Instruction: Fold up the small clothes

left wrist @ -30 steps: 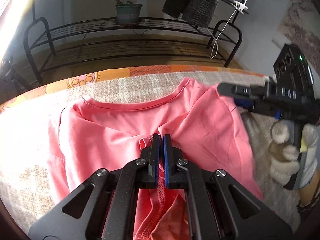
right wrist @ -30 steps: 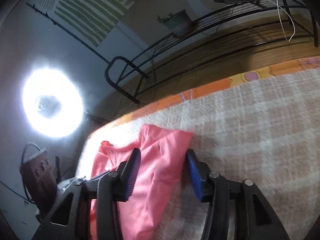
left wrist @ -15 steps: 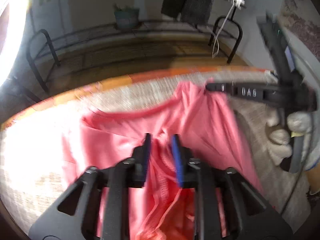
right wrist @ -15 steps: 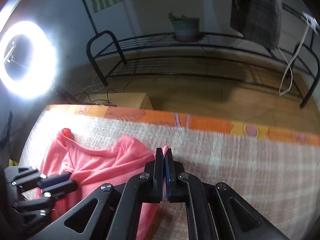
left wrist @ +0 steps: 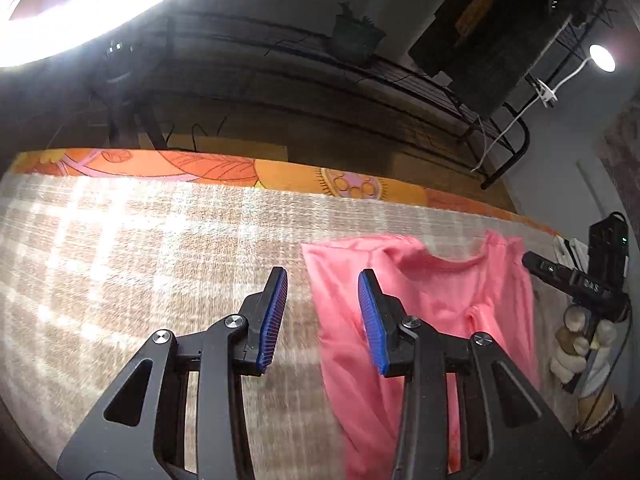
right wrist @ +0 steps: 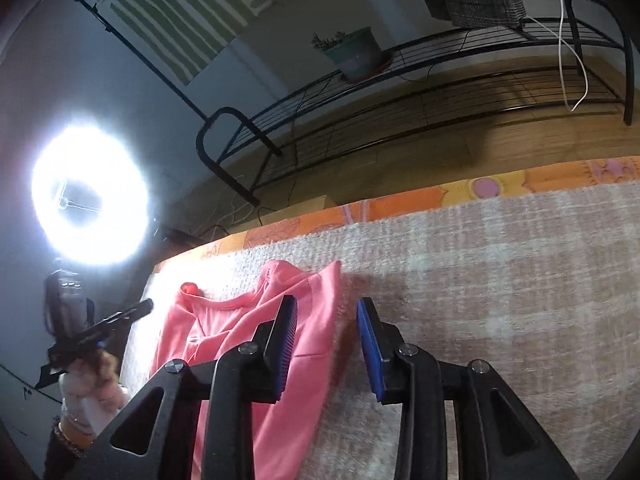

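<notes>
Pink shirt [left wrist: 452, 320] lies partly folded on the beige checked blanket [left wrist: 140, 264] that covers the surface, its neckline toward the far edge, where an orange flowered cloth [left wrist: 224, 170] shows below the blanket.

In the left wrist view the left gripper [left wrist: 323, 312] has its fingers [left wrist: 274, 316] apart, having just been opening, and nothing is between the blue pads but bare blanket. The shirt's left edge lies just to the right of that gap, passing under the right-hand finger; the pads do not press on the cloth.

In the right wrist view the right gripper [right wrist: 326, 344] also has its fingers [right wrist: 370, 344] parted, just opened. The shirt [right wrist: 248, 332] lies to the left: its right edge runs under the left-hand finger and part-way into the gap, while the right-hand finger stands over bare blanket. No pad presses the fabric.

Each gripper appears at the edge of the other's view, held by a hand in a light glove [left wrist: 580, 352]. Beyond the surface stand a black wire rack [right wrist: 400, 92] with a potted plant [right wrist: 352, 52] and a bright ring light [right wrist: 90, 196].
</notes>
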Demonstrator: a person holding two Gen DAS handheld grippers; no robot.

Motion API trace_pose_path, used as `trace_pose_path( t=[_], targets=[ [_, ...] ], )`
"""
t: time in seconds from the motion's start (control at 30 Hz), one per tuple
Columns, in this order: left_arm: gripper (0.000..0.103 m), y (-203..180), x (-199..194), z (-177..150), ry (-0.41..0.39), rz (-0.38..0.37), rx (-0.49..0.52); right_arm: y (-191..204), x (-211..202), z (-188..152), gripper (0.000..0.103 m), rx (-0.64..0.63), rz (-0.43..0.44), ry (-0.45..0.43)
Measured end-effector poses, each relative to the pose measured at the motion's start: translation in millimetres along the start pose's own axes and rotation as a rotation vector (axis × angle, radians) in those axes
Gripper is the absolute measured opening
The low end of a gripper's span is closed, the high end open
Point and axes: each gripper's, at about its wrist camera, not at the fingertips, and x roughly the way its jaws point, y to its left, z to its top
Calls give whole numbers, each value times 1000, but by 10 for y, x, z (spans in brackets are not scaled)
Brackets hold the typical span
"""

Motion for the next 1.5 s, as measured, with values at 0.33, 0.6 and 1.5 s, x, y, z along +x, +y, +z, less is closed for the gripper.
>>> trace_pose_path(
  t=[0.33, 0.6, 1.5],
  targets=[
    [0, -66, -186, -62, -163, -6, 9, 351, 203, -26, 2, -146, -59, 17],
    [14, 78, 36, -65, -70, -7, -10, 327, 253, -3, 28, -137, -100, 15],
    [2, -610, -1499, -652, -221, -87, 132, 1064, -905, -325, 1, -241, 7, -144]
  ],
)
